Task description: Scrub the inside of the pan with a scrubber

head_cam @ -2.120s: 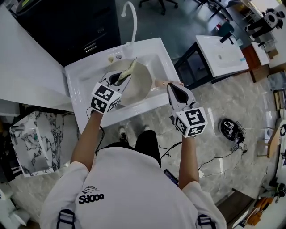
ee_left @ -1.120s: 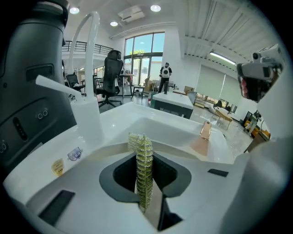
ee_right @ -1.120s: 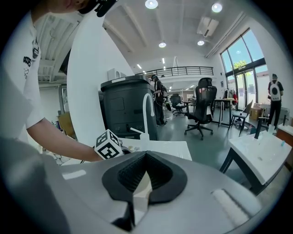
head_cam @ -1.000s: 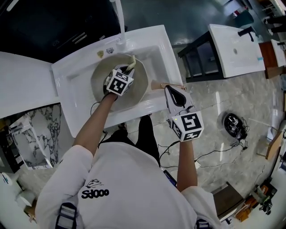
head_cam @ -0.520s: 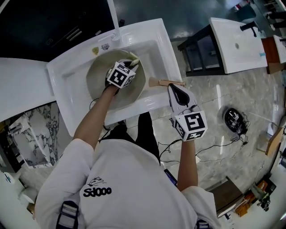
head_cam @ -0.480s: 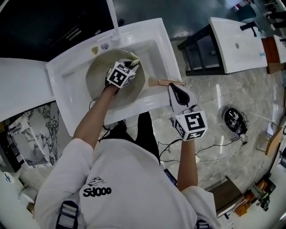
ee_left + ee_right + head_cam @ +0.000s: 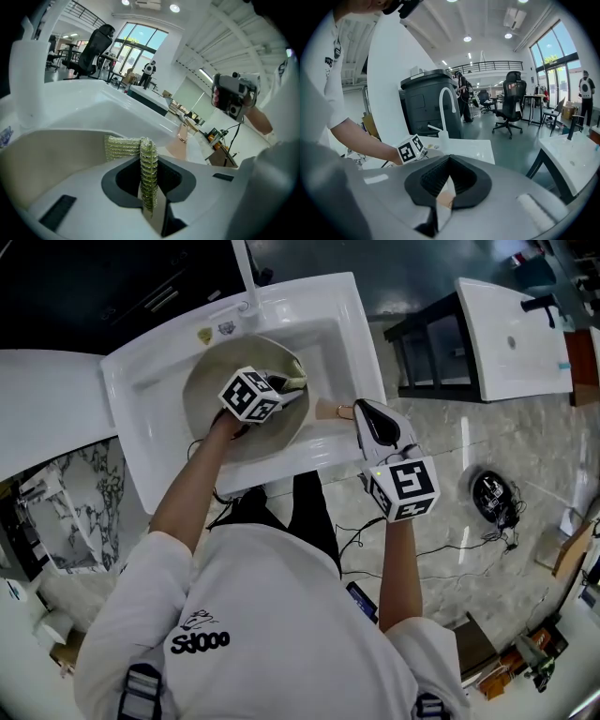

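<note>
The round beige pan lies in the white sink. Inside it the left gripper has its jaws closed tight on a yellow-green mesh scrubber, near the pan's right wall. It should press flat and circle over the whole bottom, I think, while the right gripper, closed on the pale handle, holds the pan steady

Ceiling lamps and tall windows light my work brightly and evenly; both gripper views warp and darken at their edges, blurring up close.
</note>
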Demonstrator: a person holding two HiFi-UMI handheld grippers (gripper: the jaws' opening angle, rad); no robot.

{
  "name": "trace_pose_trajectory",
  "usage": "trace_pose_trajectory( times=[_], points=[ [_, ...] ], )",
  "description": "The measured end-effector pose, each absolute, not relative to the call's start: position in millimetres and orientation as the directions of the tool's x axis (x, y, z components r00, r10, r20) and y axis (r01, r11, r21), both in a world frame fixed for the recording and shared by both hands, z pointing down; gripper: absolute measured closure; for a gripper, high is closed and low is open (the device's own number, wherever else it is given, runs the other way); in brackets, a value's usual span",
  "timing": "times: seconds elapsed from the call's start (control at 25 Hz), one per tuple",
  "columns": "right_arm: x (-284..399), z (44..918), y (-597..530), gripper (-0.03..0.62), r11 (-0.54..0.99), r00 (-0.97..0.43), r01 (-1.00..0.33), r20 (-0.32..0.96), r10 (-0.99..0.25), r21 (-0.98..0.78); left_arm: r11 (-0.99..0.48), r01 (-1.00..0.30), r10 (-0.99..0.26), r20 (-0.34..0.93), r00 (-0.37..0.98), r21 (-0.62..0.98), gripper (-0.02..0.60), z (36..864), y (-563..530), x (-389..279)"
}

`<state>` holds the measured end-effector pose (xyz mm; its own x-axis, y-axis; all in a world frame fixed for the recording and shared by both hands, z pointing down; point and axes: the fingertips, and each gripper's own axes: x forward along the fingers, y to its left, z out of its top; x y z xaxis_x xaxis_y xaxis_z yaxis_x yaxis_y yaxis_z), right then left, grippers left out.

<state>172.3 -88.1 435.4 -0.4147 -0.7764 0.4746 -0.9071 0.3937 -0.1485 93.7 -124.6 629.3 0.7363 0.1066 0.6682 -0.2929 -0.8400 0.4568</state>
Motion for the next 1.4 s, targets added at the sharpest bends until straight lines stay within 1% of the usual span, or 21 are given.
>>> trace_pose_trajectory(
  times=[0.16,0.36,0.64,0.8,1.12,1.28,1.4],
  points=[
    [168,434,-99,0.585,0.431,-0.451,-0.889,0.466,-0.761,-0.155,-0.811,-0.227,0.215,0.636,0.741,0.540,0.517,626,-103,95],
    [164,435,-109,0.585,0.475,-0.496,-0.864,0.459,-0.738,-0.170,-0.711,-0.121,0.395,0.535,0.747,0.693,0.517,615,-69,95],
    [158,425,-127,0.585,0.551,-0.572,-0.814,0.422,-0.704,-0.185,-0.582,-0.095,0.533,0.467,0.706,0.807,0.518,615,-45,79],
    [151,419,-134,0.585,0.580,-0.621,-0.781,0.389,-0.681,-0.231,-0.509,-0.093,0.598,0.429,0.677,0.856,0.518,614,-32,65],
    [132,425,-139,0.585,0.567,-0.622,-0.781,0.406,-0.669,-0.262,-0.502,0.002,0.718,0.416,0.559,0.865,0.520,602,3,36],
    [121,428,-140,0.585,0.554,-0.609,-0.791,0.421,-0.672,-0.260,-0.502,0.041,0.778,0.431,0.457,0.864,0.520,600,14,20],
    [112,429,-140,0.585,0.552,-0.605,-0.793,0.430,-0.670,-0.258,-0.482,0.046,0.820,0.432,0.376,0.875,0.520,598,20,2]
  ],
)
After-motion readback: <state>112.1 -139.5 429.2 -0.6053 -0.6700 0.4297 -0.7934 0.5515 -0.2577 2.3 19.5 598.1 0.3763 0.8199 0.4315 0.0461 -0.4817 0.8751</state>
